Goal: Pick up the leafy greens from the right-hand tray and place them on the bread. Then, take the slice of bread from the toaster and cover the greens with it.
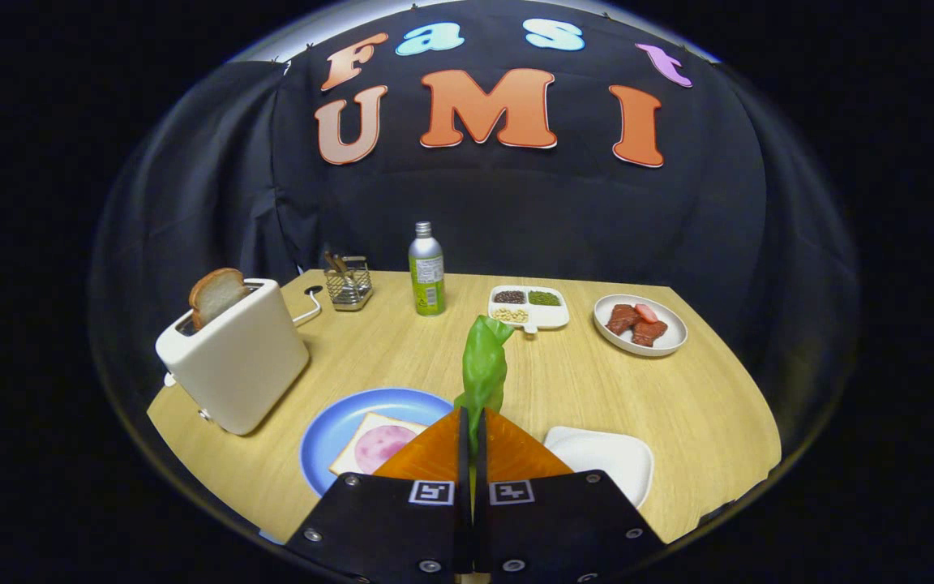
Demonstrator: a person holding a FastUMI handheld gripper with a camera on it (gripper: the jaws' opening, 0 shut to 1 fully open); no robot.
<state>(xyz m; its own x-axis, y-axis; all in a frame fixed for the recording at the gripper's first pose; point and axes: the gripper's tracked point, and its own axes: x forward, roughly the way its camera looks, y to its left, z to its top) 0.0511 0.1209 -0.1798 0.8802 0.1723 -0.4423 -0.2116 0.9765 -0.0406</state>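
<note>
My gripper (472, 422) is shut on the leafy greens (485, 365), which stick up and forward from between the orange fingers (426, 454), held above the table. Just left of the fingers lies a blue plate (337, 422) with a slice of bread (353, 454) topped by a pink round of ham (382, 444); the fingers hide part of it. Just right of the fingers lies a white tray (609, 458), bare. A white toaster (236, 365) stands further left with a slice of bread (216, 294) sticking out of its slot.
Beyond the greens stand a green-labelled bottle (426, 272), a wire holder (349, 282), a divided white dish (529, 307) of grains and a white plate (640, 323) of red meat pieces. The toaster's cord (311, 304) trails toward the holder.
</note>
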